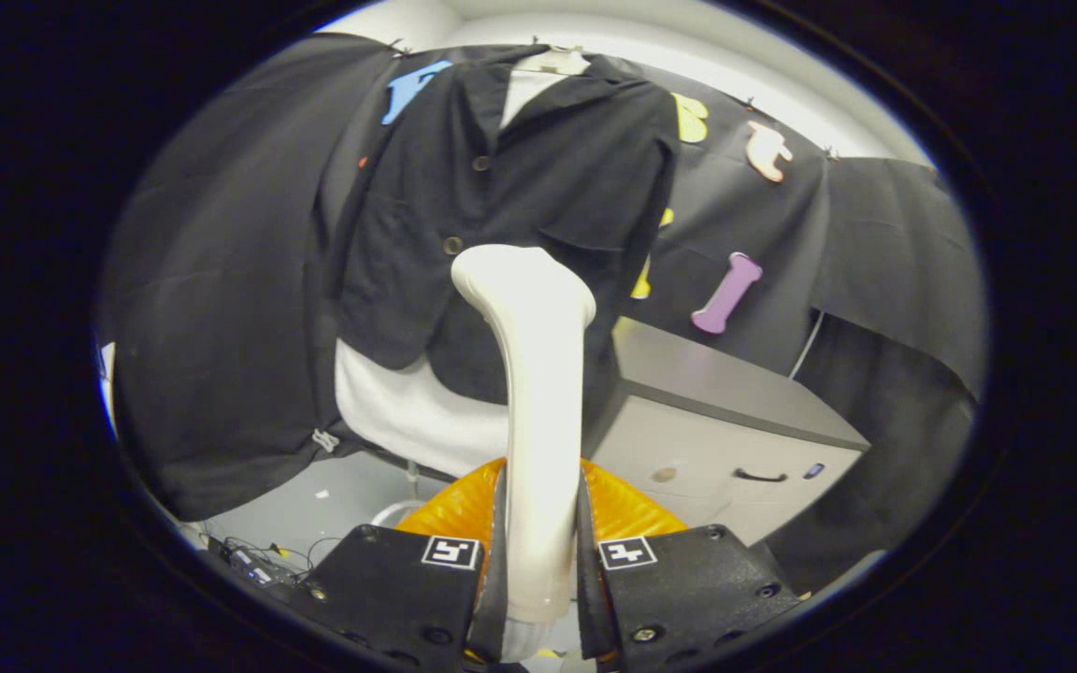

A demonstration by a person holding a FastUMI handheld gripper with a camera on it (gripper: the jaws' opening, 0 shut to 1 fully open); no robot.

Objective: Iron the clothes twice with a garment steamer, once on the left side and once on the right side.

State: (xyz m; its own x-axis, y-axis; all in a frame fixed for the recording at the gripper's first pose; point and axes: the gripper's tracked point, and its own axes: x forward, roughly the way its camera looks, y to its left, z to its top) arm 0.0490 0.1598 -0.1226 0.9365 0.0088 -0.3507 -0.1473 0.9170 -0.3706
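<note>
A white garment steamer (538, 393) stands upright between my two fingers, its handle clamped by both of them and its head tipped toward the clothes. My gripper (540, 551) is shut on that handle. Just beyond the steamer head hangs a black button-up jacket (520, 187) on a pale hanger (552, 62), worn over a white shirt (408, 411) whose hem shows below the jacket. The steamer head sits in front of the jacket's lower middle, near a button; whether it touches the cloth I cannot tell.
A grey cabinet (725, 421) with a dark drawer handle stands right of the clothes. An orange ribbed object (627, 509) lies behind my fingers. Cables (258, 556) lie on the floor at lower left.
</note>
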